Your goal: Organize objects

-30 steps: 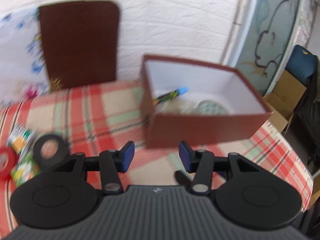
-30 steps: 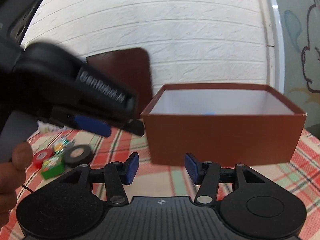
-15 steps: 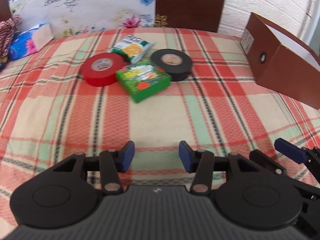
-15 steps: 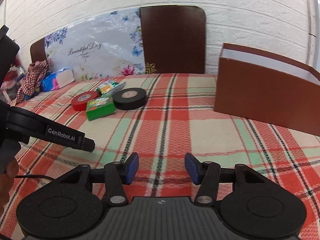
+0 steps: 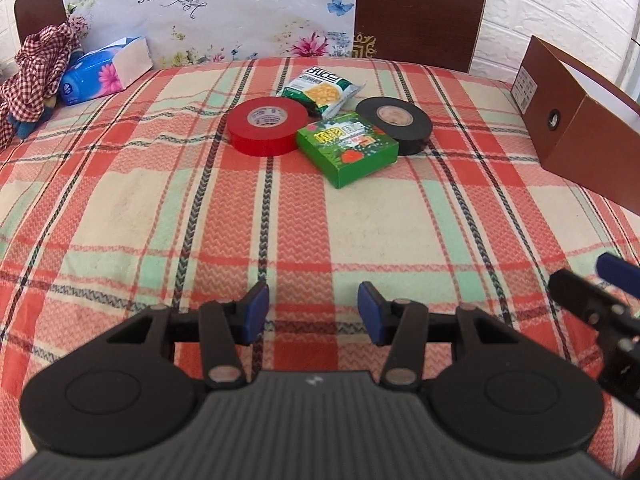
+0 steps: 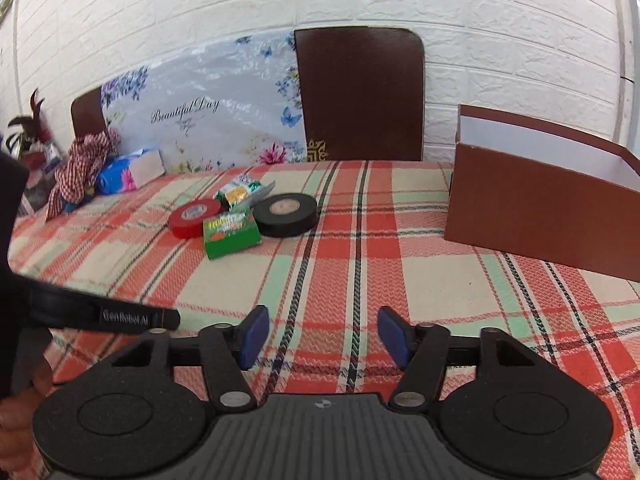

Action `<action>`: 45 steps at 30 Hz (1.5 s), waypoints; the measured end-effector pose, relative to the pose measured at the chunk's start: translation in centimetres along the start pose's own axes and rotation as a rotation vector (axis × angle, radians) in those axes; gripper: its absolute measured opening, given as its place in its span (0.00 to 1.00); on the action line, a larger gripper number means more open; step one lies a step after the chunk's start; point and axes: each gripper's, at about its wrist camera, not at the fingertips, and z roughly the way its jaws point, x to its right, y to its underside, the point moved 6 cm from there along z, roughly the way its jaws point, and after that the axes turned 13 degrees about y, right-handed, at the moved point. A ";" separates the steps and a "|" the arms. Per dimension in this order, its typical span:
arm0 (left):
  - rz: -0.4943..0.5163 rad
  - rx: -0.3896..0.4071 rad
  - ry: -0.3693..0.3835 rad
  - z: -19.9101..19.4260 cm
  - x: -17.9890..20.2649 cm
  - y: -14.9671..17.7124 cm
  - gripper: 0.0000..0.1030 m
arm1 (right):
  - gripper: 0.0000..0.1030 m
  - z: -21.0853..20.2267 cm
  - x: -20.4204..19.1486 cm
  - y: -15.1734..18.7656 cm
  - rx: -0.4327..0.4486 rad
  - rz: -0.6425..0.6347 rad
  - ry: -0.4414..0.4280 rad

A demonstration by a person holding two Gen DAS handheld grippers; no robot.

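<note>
A red tape roll (image 5: 267, 126), a green box (image 5: 347, 149), a black tape roll (image 5: 394, 125) and a green snack packet (image 5: 322, 90) lie clustered on the plaid tablecloth, far ahead of both grippers. They also show in the right wrist view: red roll (image 6: 194, 218), green box (image 6: 230, 232), black roll (image 6: 286, 214), packet (image 6: 240, 193). The open brown box (image 6: 532, 216) stands at the right, its end wall (image 5: 560, 136) in the left wrist view. My left gripper (image 5: 313, 313) is open and empty. My right gripper (image 6: 323, 336) is open and empty.
A blue tissue pack (image 5: 105, 71) and a checked cloth (image 5: 38, 68) lie at the far left. A floral board (image 5: 208, 8) and a brown chair back (image 5: 420, 12) stand behind the table. The right gripper's fingers (image 5: 592, 292) reach in at the left view's right edge.
Both grippers swung left from the brown box to face the cluster of objects; the view has since steadied, and both stay open.
</note>
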 end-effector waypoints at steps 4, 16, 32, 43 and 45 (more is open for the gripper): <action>-0.003 -0.005 -0.003 -0.3 -0.1 0.4 0.54 | 0.73 -0.7 -0.2 -0.3 -0.006 0.014 -0.007; 0.027 -0.010 -0.025 -0.2 0.2 1.5 0.69 | 0.76 0.3 -0.3 0.8 -0.097 0.032 -0.037; -0.098 0.084 -0.066 -1.0 -6.3 -0.5 0.70 | 0.73 1.4 -1.2 1.7 -0.136 -0.015 -0.045; -0.069 0.276 -0.126 -1.2 -12.8 0.0 0.85 | 0.64 5.9 -8.9 -2.4 0.021 -0.232 -0.067; -0.073 0.284 -0.112 -1.2 -12.9 0.0 0.86 | 0.65 7.3 -10.6 -3.2 0.060 -0.271 -0.064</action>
